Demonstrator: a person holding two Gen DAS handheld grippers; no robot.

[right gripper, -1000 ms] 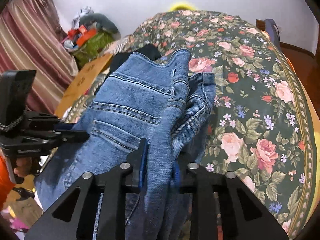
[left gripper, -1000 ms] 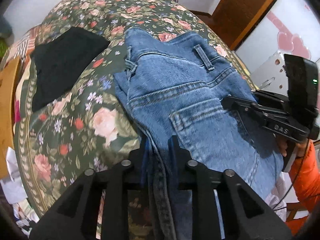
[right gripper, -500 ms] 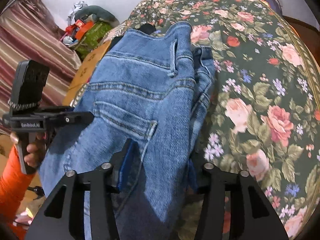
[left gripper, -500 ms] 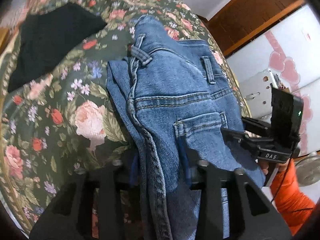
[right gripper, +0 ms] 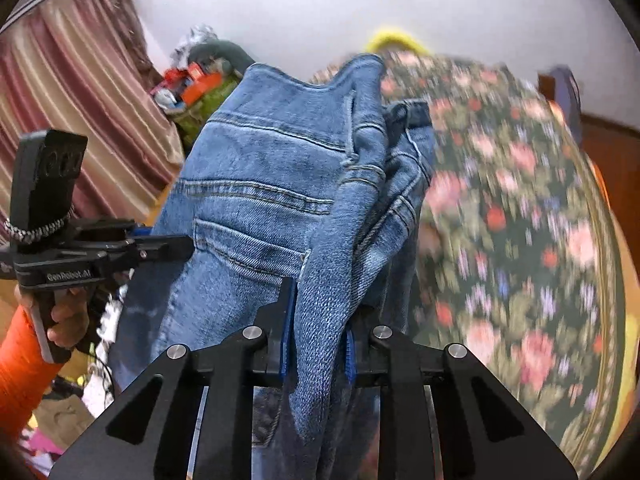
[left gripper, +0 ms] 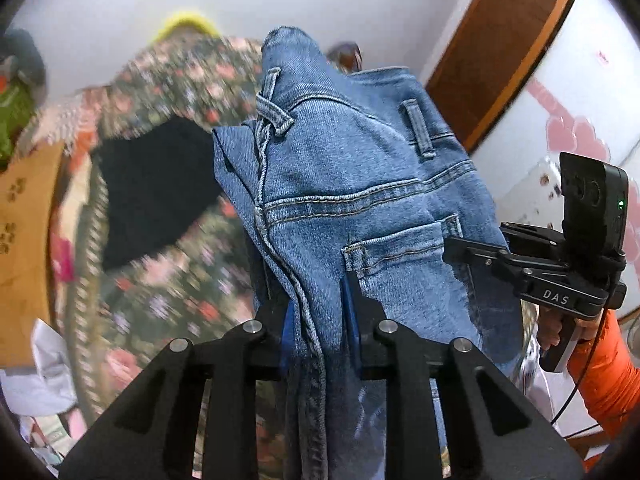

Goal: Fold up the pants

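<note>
Blue denim jeans [left gripper: 352,184] hang folded lengthwise, held up by both grippers above the floral-covered table [left gripper: 168,80]. My left gripper [left gripper: 318,300] is shut on one edge of the jeans below the back pocket. My right gripper [right gripper: 318,312] is shut on the other edge of the jeans [right gripper: 280,184]. Each gripper shows in the other's view, the right one [left gripper: 468,250] at the jeans' right side, the left one [right gripper: 176,246] at their left side. The waistband points up and away.
A black garment [left gripper: 156,184] lies on the table [right gripper: 520,208] to the left. A wooden chair [left gripper: 24,248] stands at the left, a wooden door [left gripper: 500,48] at the right. Clutter and a striped curtain [right gripper: 80,112] are behind.
Both grippers have lifted the jeans off the table and tilted upward. The waistband now stands against the wall instead of lying on the cloth. Both grips stay shut.
</note>
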